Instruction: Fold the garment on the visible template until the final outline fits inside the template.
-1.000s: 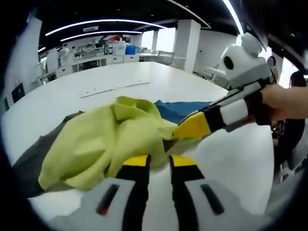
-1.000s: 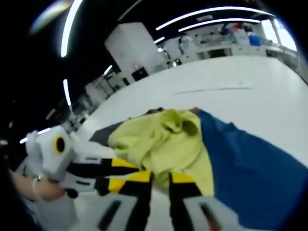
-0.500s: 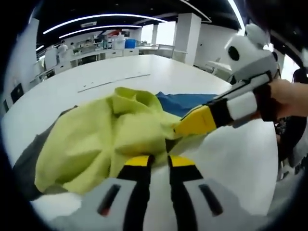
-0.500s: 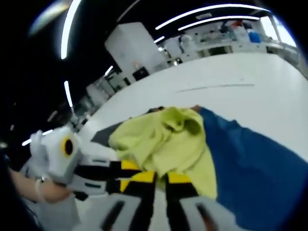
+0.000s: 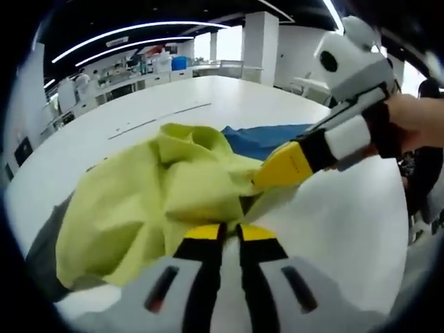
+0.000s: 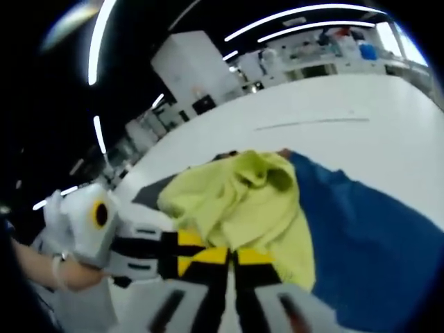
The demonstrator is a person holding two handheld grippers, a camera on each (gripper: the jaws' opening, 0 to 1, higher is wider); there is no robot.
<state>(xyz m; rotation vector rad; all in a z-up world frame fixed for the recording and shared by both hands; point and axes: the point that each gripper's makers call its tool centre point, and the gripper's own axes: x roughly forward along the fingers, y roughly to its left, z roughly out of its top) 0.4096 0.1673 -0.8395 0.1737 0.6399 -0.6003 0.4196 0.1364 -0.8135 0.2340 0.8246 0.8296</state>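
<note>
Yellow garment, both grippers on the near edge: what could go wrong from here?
1. The yellow garment is bunched and creased, so a fold made now would likely lock in wrinkles and leave a lumpy outline.
2. The left gripper and right gripper pinch the same edge close together; a lift may drape the cloth rather than spread it.
3. The garment lies partly over the blue cloth and a dark sheet; pulling could drag either.

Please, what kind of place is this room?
Probably a lab or open workshop: a big white table, benches with equipment along the far wall, strip lights on a dark ceiling.
</note>
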